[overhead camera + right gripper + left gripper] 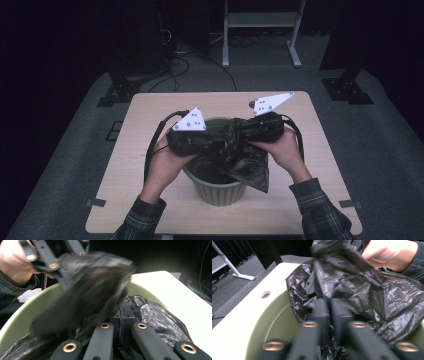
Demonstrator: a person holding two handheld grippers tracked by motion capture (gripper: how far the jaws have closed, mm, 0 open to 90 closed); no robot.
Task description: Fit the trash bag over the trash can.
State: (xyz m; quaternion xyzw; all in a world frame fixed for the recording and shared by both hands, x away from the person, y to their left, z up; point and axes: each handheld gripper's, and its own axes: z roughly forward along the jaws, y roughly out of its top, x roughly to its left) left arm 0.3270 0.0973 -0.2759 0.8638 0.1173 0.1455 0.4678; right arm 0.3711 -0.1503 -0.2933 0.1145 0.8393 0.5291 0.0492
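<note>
A green plant pot (pixel 216 191) stands on the wooden table (pixel 145 112) near its front edge. A crumpled black plastic bag (pixel 248 162) hangs over the pot's right rim and partly inside it. My left gripper (pixel 221 142) reaches in from the left, its jaws pressed together on a fold of the bag (pixel 352 285) above the pot's inner wall (pixel 274 325). My right gripper (pixel 239 132) comes in from the right. Its jaws sit close together, buried in the bag (pixel 160 317), and a blurred flap hides their tips. Both grippers meet over the pot (pixel 22 312).
A small round hole (pixel 265 294) marks the tabletop beside the pot. Behind the table a white metal stand (pixel 260 20) and loose cables (pixel 175 62) sit on the grey carpet. Black stand bases (pixel 117 92) flank the far corners. Dark curtains close off the back.
</note>
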